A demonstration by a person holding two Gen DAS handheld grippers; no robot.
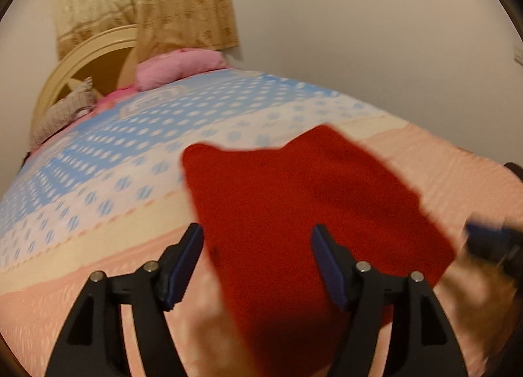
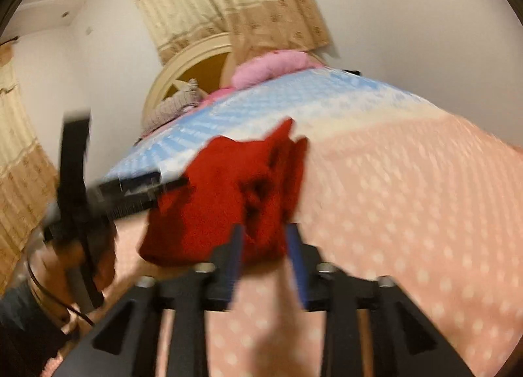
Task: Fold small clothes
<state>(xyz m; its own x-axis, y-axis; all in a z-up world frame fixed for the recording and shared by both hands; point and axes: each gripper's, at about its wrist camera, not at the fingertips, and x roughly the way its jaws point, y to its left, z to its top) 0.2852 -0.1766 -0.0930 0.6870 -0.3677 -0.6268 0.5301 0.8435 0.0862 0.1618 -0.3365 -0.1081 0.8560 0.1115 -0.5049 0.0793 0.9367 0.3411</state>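
A small red garment (image 1: 304,204) hangs lifted above the pink bedspread (image 1: 81,279), blurred by motion. My left gripper (image 1: 256,262) is open, its fingers on either side of the garment's lower part without pinching it. In the right wrist view the red garment (image 2: 222,204) is bunched and my right gripper (image 2: 264,256) has its blue pads closed on the garment's near edge. The left gripper (image 2: 108,197) shows there at the left, reaching toward the cloth. The right gripper (image 1: 490,243) shows blurred at the right edge of the left wrist view.
The bed has a blue and white dotted sheet (image 1: 163,135) farther back. A pink pillow (image 1: 179,66), a grey knitted item (image 1: 65,109) and a cream headboard (image 1: 81,53) lie at the far end. Beige curtains (image 1: 147,1) hang behind.
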